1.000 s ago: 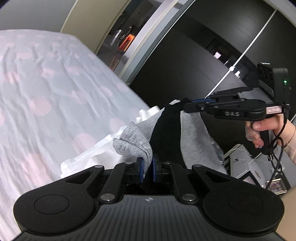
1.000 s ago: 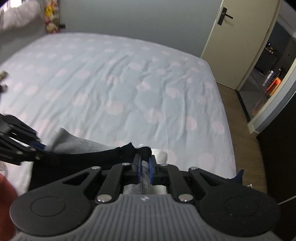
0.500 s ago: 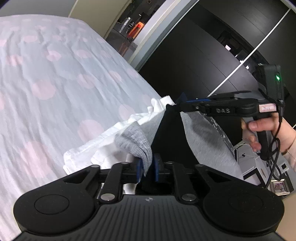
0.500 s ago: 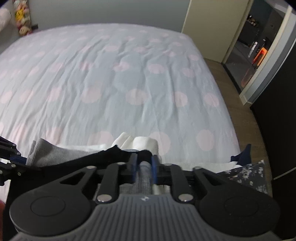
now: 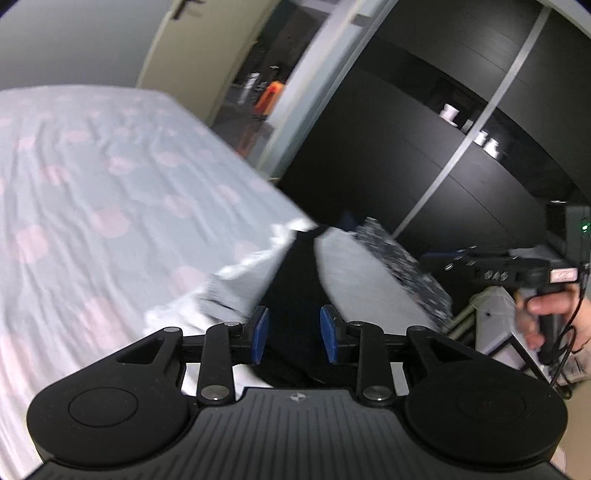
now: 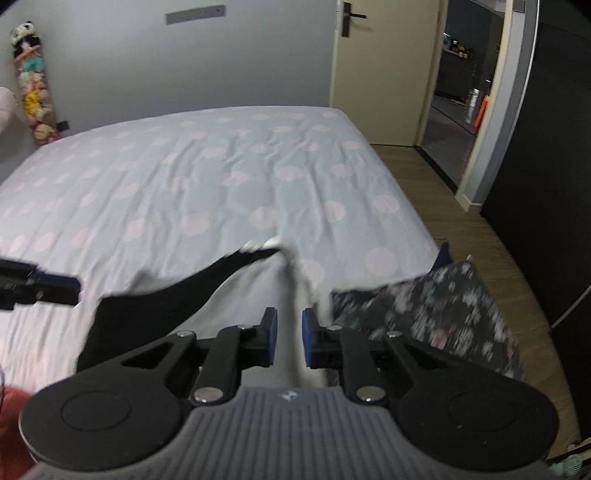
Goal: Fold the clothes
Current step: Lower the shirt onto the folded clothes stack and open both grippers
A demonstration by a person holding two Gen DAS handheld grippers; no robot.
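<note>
Your left gripper (image 5: 294, 334) and right gripper (image 6: 289, 336) both have their jaws apart, holding nothing. Below them the grey-and-black garment (image 6: 240, 295) lies at the near edge of the dotted bed (image 6: 207, 177), with a floral cloth (image 6: 436, 310) just beside it and a dark wardrobe (image 5: 461, 158) beyond.

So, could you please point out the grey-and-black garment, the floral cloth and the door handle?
grey-and-black garment (image 6: 255, 295), right wrist view, grey panel.
floral cloth (image 6: 436, 306), right wrist view, middle.
door handle (image 6: 355, 15), right wrist view, lever.

On the bed (image 6: 207, 177) lie three garments: one grey-and-black garment (image 6: 255, 295), one white (image 5: 258, 258), one dark floral (image 6: 443, 299).
</note>
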